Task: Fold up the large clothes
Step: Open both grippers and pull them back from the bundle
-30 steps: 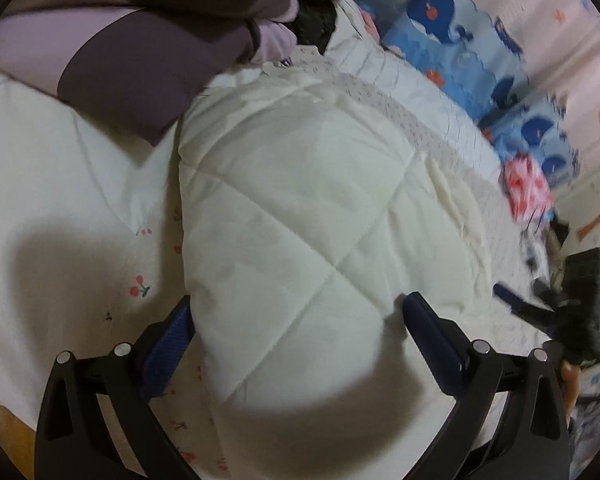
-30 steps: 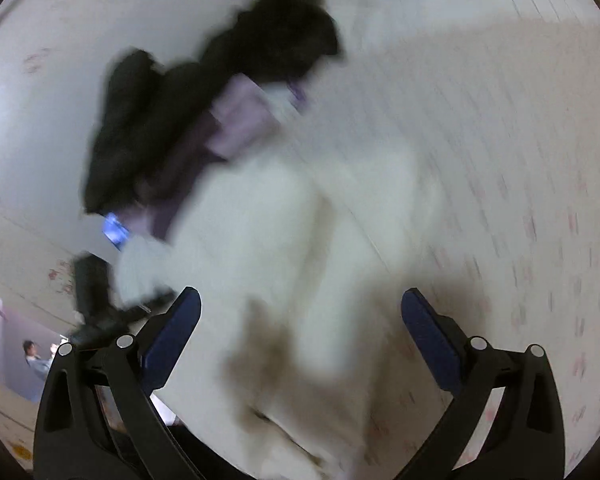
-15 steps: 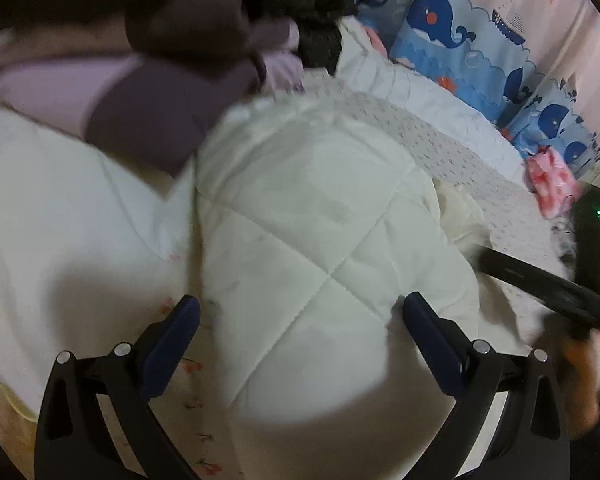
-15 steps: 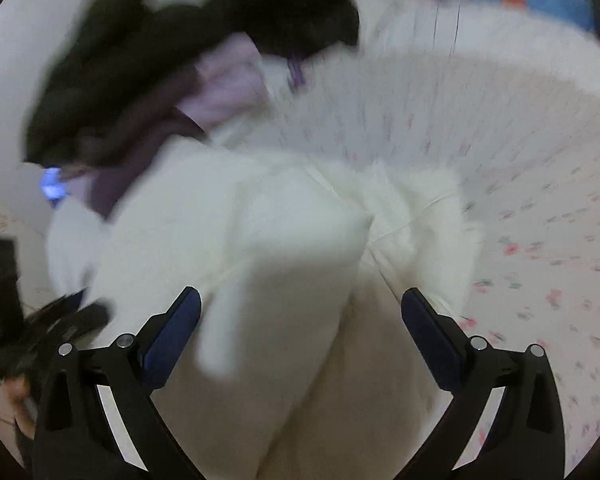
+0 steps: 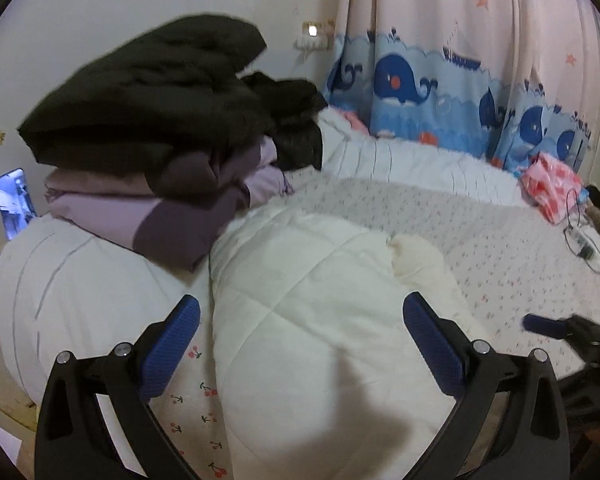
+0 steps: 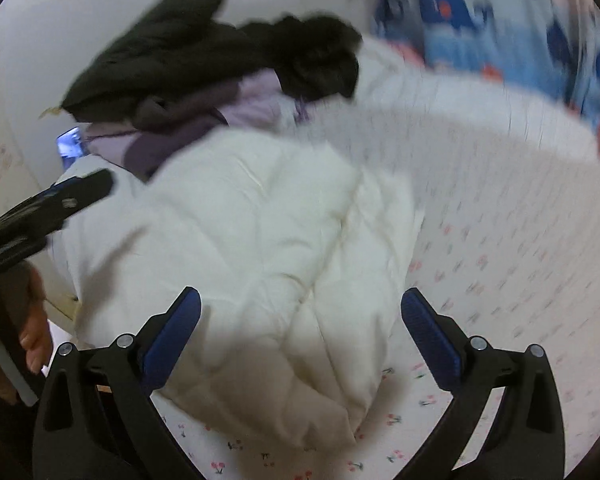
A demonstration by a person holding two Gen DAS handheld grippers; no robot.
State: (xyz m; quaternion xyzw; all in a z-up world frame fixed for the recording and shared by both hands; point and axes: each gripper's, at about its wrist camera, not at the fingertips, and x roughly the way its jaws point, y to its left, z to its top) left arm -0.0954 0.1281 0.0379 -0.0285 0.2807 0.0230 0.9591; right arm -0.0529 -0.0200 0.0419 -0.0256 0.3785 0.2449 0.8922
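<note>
Left wrist: phone (image 5: 15, 203), right blurred, perhaps

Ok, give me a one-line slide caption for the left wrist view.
Open left gripper above a folded cream quilted jacket on the bed, beside stacked purple and black clothes.

Cream quilted jacket (image 5: 320, 320), cherry-print sheet (image 5: 512, 264)

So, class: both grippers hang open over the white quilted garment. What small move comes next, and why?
Probably lower the left gripper and pinch the white quilted garment at its near edge: both grippers are open and empty, and the bundle lies loose beside the stacked dark clothes.
</note>
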